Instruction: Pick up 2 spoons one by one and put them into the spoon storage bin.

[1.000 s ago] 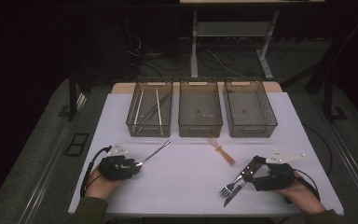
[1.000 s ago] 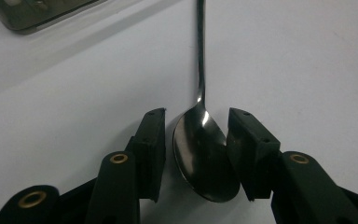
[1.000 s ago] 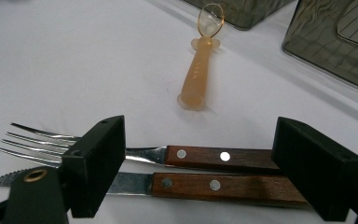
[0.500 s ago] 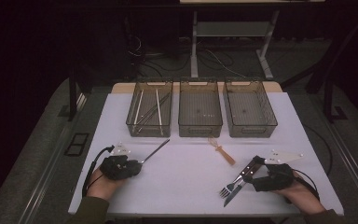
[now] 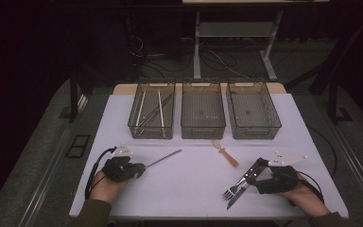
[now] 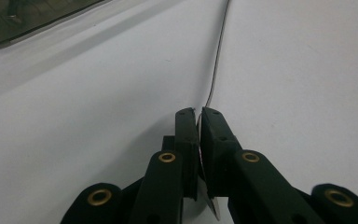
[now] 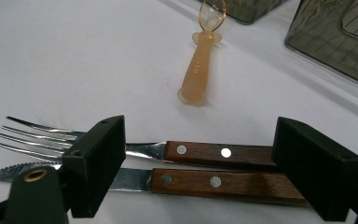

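Metal rod (image 5: 163, 159): left gripper (image 5: 141, 169) jaws have just been closing, now clenched on its near end, low for lifting off the worktop (image 5: 189, 189). Right gripper (image 7: 200, 163) jaws released, straddling fork (image 7: 135, 148) and knife (image 7: 205, 183).

The white table (image 5: 189, 189) is seen from high up, looking forward and down. Each gripper view is taken very close and low. The orange tool (image 7: 199, 70), perhaps a whisk, is shared.
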